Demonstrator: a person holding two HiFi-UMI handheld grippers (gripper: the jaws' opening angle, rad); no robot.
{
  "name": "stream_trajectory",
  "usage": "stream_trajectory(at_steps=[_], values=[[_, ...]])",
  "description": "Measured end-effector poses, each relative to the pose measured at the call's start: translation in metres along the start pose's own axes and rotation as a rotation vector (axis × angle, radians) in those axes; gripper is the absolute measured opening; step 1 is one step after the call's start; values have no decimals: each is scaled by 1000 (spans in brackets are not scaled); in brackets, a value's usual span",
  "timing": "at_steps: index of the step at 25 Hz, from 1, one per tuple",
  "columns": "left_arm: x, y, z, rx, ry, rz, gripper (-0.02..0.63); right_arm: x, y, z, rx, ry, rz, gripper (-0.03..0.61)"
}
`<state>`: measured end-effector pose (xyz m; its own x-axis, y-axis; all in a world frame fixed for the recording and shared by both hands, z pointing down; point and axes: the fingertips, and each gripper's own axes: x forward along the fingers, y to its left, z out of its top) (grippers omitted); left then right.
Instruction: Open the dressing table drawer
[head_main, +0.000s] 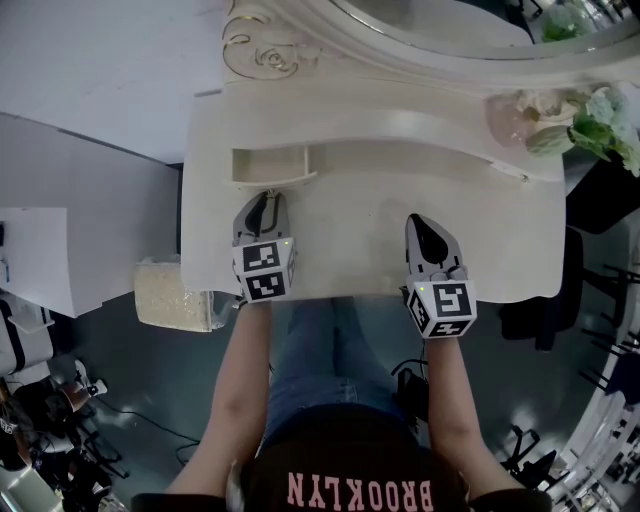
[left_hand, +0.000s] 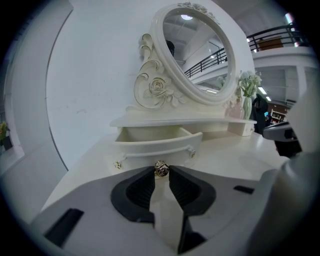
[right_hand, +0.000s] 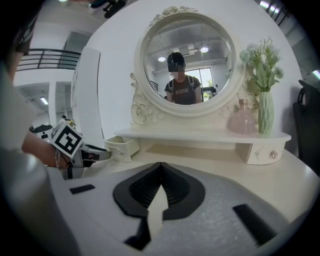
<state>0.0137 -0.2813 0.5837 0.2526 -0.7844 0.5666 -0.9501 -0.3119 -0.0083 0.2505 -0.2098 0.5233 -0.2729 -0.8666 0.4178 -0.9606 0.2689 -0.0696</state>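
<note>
Left tool (head_main: 267, 195) clamped on round gold knob (left_hand: 161, 169) of small cream curved-front drawer (left_hand: 150, 146), open, centre-left. Right tool (right_hand: 161, 165) jaws together, empty, over cream counter (head_main: 380, 250).

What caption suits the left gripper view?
Left hand-held gripper grips the knob of the open drawer beneath an oval mirror.

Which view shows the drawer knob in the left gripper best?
The left gripper view: the gold knob sits clamped in the left gripper, the drawer part open behind it. In the head view the gripper covers it; the right gripper view shows the drawer far off, knob too small to tell.
</note>
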Motion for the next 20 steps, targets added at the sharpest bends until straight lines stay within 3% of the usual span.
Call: stream_trajectory(at_steps=[20], values=[[-16,-3,11,-33,-33,-18,101,1,4,11,-10,-13,16,-9]])
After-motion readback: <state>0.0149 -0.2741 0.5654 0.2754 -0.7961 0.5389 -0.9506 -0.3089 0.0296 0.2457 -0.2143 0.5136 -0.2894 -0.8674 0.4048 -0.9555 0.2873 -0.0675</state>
